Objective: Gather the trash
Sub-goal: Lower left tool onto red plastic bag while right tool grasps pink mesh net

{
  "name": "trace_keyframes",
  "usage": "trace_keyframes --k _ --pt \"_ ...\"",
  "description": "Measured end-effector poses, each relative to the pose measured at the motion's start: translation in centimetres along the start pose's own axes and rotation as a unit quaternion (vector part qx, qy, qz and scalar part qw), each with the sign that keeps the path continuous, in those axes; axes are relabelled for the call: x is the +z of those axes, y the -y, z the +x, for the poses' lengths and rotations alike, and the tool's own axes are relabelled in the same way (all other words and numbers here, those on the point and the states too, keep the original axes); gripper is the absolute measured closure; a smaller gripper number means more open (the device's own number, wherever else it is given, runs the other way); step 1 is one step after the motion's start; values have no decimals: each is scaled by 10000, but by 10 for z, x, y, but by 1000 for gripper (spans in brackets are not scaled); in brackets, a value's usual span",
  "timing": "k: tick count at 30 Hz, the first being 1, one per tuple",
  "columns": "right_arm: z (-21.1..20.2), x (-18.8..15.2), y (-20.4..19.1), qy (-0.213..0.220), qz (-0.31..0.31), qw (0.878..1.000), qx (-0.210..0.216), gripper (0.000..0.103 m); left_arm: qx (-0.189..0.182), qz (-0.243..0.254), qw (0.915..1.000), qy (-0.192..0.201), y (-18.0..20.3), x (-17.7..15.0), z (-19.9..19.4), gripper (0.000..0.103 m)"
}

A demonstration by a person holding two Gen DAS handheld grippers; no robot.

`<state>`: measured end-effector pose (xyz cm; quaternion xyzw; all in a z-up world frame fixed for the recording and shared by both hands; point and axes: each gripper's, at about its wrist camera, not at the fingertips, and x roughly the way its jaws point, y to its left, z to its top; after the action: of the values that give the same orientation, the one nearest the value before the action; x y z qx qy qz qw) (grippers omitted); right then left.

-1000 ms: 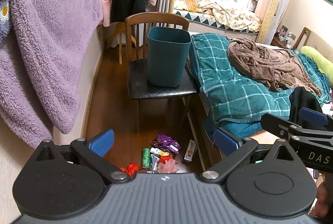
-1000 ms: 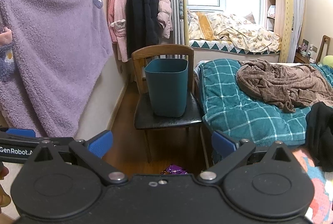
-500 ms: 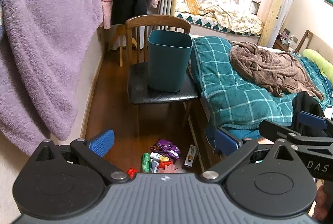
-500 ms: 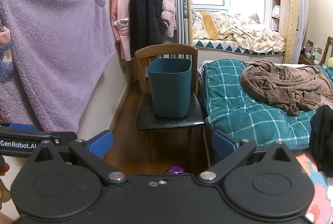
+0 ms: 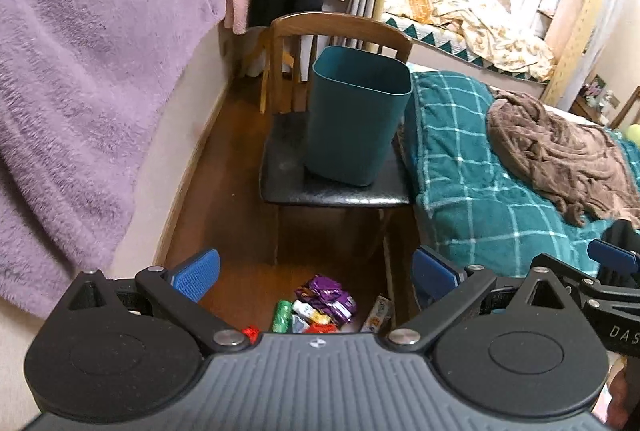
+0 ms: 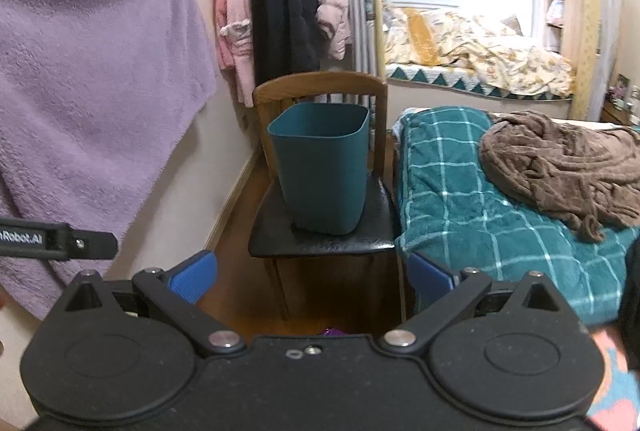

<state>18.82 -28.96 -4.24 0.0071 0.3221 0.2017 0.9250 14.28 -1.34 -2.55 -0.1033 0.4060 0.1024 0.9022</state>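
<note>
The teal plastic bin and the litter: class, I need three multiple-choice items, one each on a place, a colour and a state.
1. The teal plastic bin stands on: A the bed; B the wooden chair's black seat; C the floor.
2. The topmost crumpled wrapper in the floor litter is: A purple; B white; C black.
3. The left tongs are: A shut on a wrapper; B open, holding nothing; C inside the bin.

B: the bin's base rests on the seat.
A: purple foil tops the pile.
B: the blue pads stand wide apart.
</note>
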Motion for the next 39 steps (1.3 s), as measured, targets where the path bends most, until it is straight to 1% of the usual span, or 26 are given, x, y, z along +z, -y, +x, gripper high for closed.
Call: trace_keyframes --k 4,7,10,12,15,19,21,24,25,27,31,33,36,39 --pt "42 2 26 -342 -75 9990 271 1 308 -159 9994 -76 5 1 32 0" --pt "77 -3 38 -630 -177 9969 438 2 401 -322 9984 -223 2 -4 62 0" --pt "112 -13 40 -894 -263 9944 490 3 281 -411 9979 -405 -7 -10 94 0" --pt "132 -22 38 -964 -296 9937 492 4 174 -344 9978 -548 -15 -15 119 0" --pt "163 -44 34 -1078 -279 9926 485 4 -3 -193 9967 -788 -32 -29 169 0" --pt "212 -89 27 -1288 -349 9901 426 5 -88 -136 9916 -1282 -54 -63 243 0" --pt "240 -119 22 -1475 -413 9874 406 5 -81 -106 9879 -1545 -64 -85 286 0" --pt "284 -163 20 -1841 -413 9812 408 6 77 -50 9820 -1889 -79 -121 342 0" --pt "299 -178 19 -1983 -403 9783 436 9 102 -124 9784 -2063 -86 -136 365 0" --pt "326 -212 19 -2228 -400 9729 476 10 146 -308 9726 -2299 -100 -162 401 0" --pt "384 -273 20 -2639 -399 9625 488 13 403 -319 9635 -2628 -122 -214 476 0" --pt "409 -303 27 -2724 -341 9605 464 13 484 -354 9598 -2740 -129 -234 508 0" --pt "450 -341 36 -2776 -287 9593 442 14 596 -428 9517 -2980 -140 -262 556 0" --pt "494 -376 51 -2824 -192 9586 309 14 651 -479 9476 -3090 -147 -290 606 0"
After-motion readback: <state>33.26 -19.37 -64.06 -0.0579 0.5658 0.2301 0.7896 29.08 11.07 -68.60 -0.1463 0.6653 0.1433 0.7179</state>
